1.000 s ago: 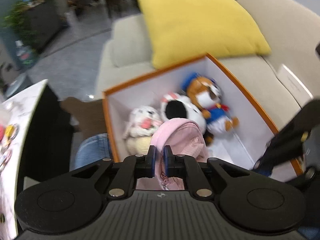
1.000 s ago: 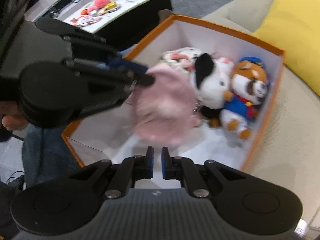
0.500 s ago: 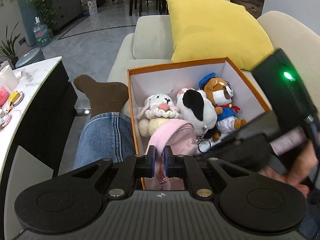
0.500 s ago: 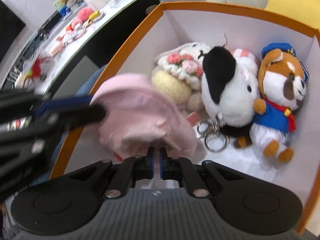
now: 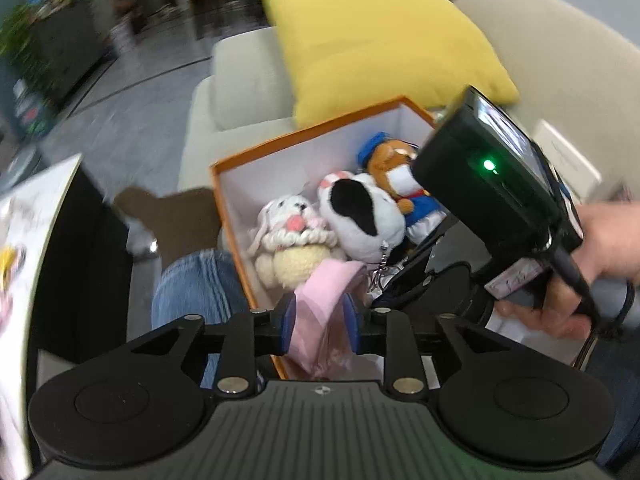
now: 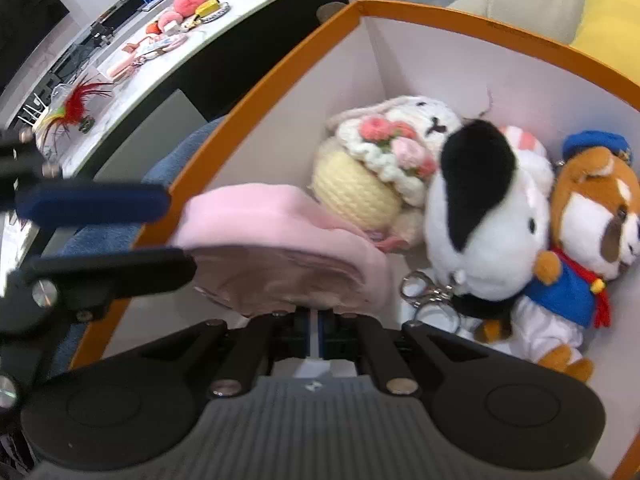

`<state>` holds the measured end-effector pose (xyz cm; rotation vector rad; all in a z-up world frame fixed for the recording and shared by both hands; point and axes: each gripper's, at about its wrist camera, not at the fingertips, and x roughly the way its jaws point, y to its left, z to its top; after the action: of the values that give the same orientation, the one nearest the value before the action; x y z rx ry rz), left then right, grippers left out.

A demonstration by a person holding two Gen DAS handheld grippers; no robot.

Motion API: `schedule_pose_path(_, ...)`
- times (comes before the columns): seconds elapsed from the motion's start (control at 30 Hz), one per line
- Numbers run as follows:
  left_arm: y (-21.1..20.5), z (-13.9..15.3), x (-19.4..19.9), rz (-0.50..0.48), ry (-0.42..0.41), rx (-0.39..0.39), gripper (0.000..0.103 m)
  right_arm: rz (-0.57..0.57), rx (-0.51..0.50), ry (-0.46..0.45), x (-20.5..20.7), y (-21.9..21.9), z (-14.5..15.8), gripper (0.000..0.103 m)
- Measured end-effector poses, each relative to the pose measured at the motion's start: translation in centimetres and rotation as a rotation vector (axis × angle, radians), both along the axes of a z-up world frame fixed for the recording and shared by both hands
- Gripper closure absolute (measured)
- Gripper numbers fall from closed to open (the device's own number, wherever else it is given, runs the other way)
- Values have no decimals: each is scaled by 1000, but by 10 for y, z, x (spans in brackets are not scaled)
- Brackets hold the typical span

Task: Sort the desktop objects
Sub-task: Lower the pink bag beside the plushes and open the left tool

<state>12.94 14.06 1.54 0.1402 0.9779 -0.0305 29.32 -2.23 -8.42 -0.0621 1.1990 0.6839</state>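
The left gripper [image 5: 319, 322] has just been opening: its blue pads, which half a second ago were pinched tight on the pink plush toy [image 5: 325, 300], now stand apart with the soft pink fabric lying loose between them, so the toy is released by that side. The right gripper [image 6: 316, 326] is clenched, its jaws nearly touching; the toy's lower edge lies right at their tips, but whether they pinch any fabric cannot be told. The toy, a rounded, fleecy lump with a folded seam, hangs over the near left corner of the orange-rimmed box [image 6: 256, 92], lower in it than half a second ago. The box is stiff card, white inside, with straight walls. Further in lie a crocheted cream bunny [image 6: 372, 168] with knitted pink flowers, a smooth white plush dog with a black ear [image 6: 484, 216] carrying a metal key ring [image 6: 424, 286], and an orange-brown plush in a blue cap and jacket [image 6: 588, 248]. In the left wrist view the person's hand [image 5: 600, 264] grips the right tool's handle, and a denim-clad knee [image 5: 196, 288] sits just left of the box. Beyond are a puffy yellow cushion [image 5: 384, 40] on a beige sofa [image 5: 240, 88], and at far left a white marble-look table [image 6: 168, 56] with small trinkets.
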Motion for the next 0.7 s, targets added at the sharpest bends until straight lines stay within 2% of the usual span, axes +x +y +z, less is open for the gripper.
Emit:
schedule_pose_path(0.1,-4,-3,8,-95,31,31,58,-26,2,19,3,-6,-2,100)
schedule_pose_path(0.17,-4,-8,13,-142,73,11,55,-35,-4,14,4,-9,-1,99)
schedule_pose_path(0.23,-5,-12,15,-156,87,-1,57,-44,-17,12,4,-12,0,99)
schedule_pose_path(0.27,-5,-14,16,-153,96,-3,68,-43,-26,6,4,-14,0,99)
schedule_pose_path(0.3,-5,-15,17,-137,96,3,77,-46,-24,5,4,-17,1,99)
schedule_pose_path(0.4,-1,-15,16,-72,98,-19,79,-41,-14,8,3,-20,6,98)
schedule_pose_path(0.57,5,-3,-1,165,141,-112,82,3,-9,-9,-11,-24,13,97)
schedule_pose_path(0.7,-1,3,-16,261,111,-70,82,25,12,-14,-18,-15,10,97)
